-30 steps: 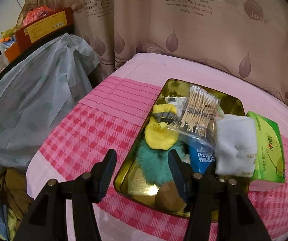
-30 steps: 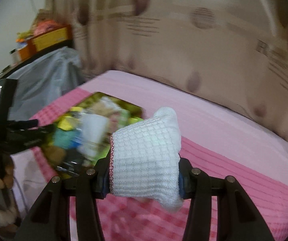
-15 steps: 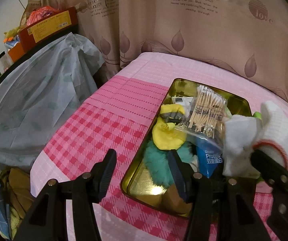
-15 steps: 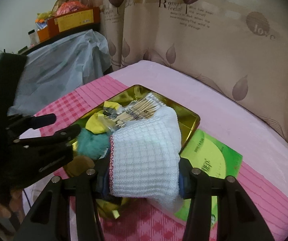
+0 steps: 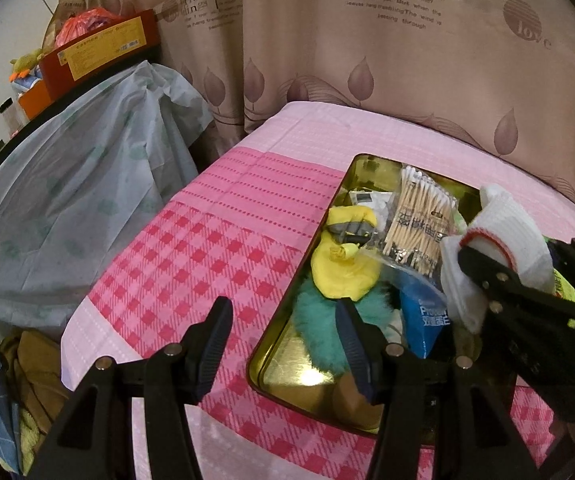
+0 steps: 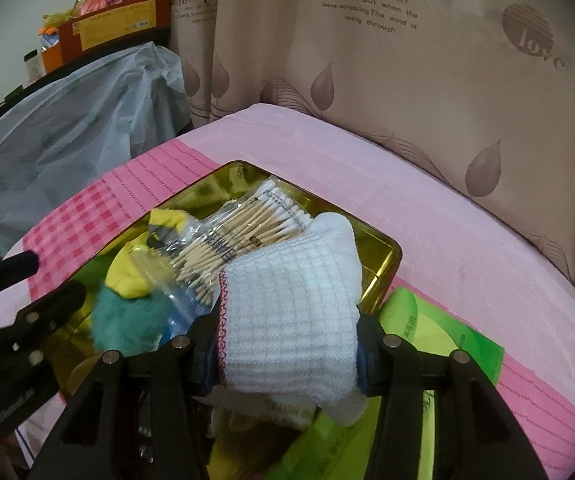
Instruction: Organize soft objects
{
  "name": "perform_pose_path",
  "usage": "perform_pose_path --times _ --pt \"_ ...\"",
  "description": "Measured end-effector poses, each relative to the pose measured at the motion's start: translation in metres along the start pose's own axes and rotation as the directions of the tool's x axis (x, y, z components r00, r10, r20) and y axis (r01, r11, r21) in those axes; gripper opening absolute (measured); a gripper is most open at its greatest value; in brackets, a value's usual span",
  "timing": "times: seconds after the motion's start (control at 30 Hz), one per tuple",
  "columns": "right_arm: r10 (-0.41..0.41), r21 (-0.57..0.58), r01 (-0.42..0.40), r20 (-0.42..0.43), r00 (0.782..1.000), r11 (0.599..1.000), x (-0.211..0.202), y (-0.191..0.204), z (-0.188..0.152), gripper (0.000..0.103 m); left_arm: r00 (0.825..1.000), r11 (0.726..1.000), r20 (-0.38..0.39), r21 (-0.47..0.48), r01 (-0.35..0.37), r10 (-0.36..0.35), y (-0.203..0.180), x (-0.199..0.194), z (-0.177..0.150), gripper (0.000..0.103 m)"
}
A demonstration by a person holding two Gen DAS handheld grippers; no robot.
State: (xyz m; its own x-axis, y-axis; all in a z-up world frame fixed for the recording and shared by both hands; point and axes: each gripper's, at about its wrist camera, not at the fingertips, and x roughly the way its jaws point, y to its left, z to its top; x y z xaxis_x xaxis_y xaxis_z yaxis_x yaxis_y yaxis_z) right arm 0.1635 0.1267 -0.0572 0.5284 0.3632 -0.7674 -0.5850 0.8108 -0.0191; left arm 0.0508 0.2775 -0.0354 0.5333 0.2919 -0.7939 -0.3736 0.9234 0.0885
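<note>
Left wrist: "Romantic feeling" curtain (image 5: 367,40).

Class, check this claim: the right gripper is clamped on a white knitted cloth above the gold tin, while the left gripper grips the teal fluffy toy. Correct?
Not quite. The left gripper is open and holds nothing, as the left wrist view shows; the teal fluffy toy lies in the gold tin. The right gripper does clamp the white knitted cloth.

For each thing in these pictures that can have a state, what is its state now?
Left gripper: open, holding nothing, low at the tin's near left edge.
Right gripper: shut on the white cloth, held above the tin.
Gold tin: open, no lid seen, partly filled.
Cotton swab bag: lying in the tin.
Green tissue pack: lying flat beside the tin.
</note>
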Motion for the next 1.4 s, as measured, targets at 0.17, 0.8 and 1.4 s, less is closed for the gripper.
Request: perform_pose_path --times 0.17,0.8,1.4 --pt "-0.003 0.013 0.003 0.004 1.000 1.000 0.004 0.000 -0.001 0.048 1.000 1.000 0.000 -0.006 0.001 -0.001 0.001 0.000 0.000 0.055" --pt "0.011 0.042 -0.014 0.064 0.998 0.999 -0.031 0.004 0.000 0.073 1.000 1.000 -0.002 -0.015 0.001 -0.001 0.004 0.000 0.000 0.055" --pt "-0.065 0.111 0.055 0.089 0.994 0.992 -0.093 0.012 -0.058 0.099 1.000 1.000 0.011 0.022 0.007 -0.007 -0.008 -0.002 -0.002 0.055"
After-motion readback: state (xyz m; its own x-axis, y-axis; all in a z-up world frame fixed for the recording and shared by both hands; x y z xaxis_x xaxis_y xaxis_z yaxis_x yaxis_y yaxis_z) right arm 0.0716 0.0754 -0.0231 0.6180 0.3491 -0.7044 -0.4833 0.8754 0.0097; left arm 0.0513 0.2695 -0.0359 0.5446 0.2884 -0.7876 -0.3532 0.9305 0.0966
